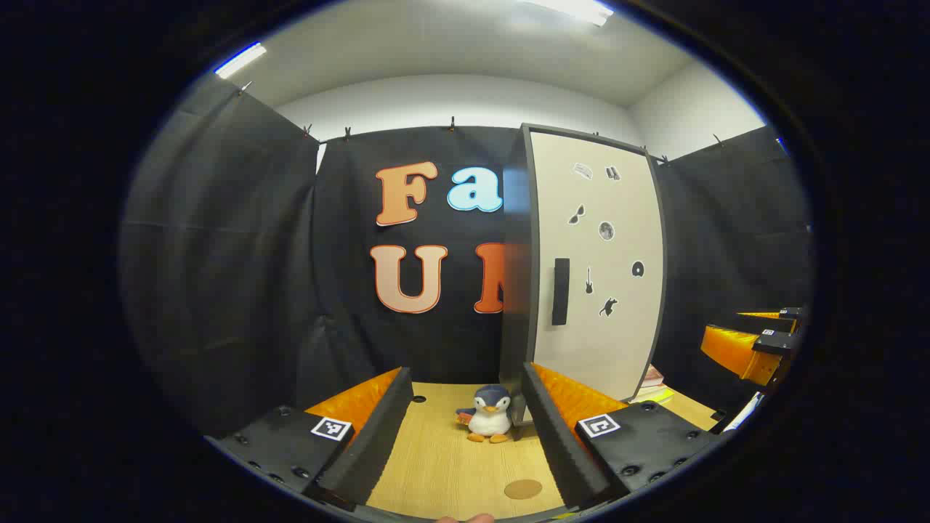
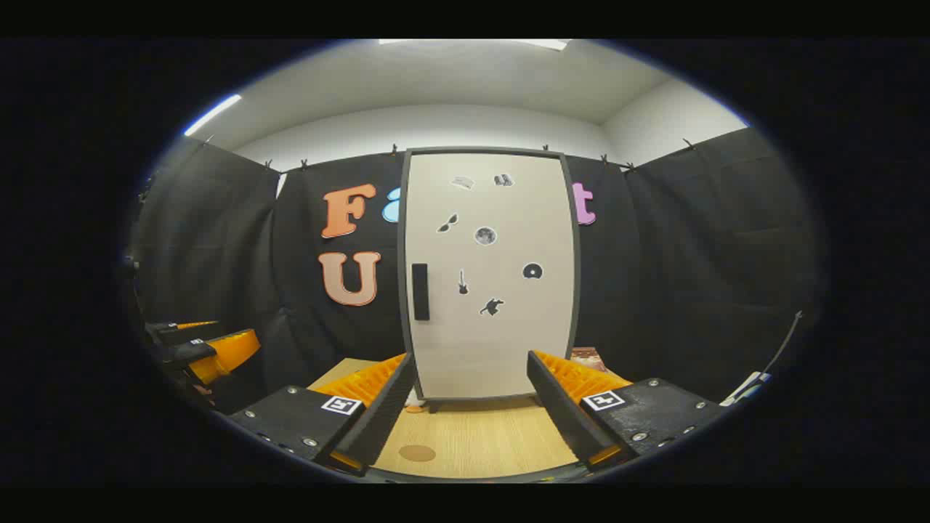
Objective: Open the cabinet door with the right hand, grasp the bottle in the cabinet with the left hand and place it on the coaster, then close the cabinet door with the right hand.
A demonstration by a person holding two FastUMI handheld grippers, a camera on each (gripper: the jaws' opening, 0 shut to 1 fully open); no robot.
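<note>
A tall pale cabinet (image 2: 490, 276) stands on the wooden table with its door closed; a dark vertical handle (image 2: 420, 291) sits at the door's left edge. In the left gripper view the cabinet (image 1: 596, 269) is to the right, its handle (image 1: 560, 290) facing me. The bottle is hidden behind the door. A round brown coaster (image 1: 523, 489) lies flat on the table in front; it is also in the right gripper view, coaster (image 2: 417, 453). My left gripper (image 1: 465, 428) is open and empty. My right gripper (image 2: 472, 407) is open, well short of the door.
A small plush penguin (image 1: 488, 414) stands by the cabinet's left front corner. Books (image 1: 652, 385) lie to the cabinet's right. Black cloth walls close in the table (image 2: 479, 436) on three sides. The other gripper (image 1: 755, 345) shows at the far right of the left gripper view.
</note>
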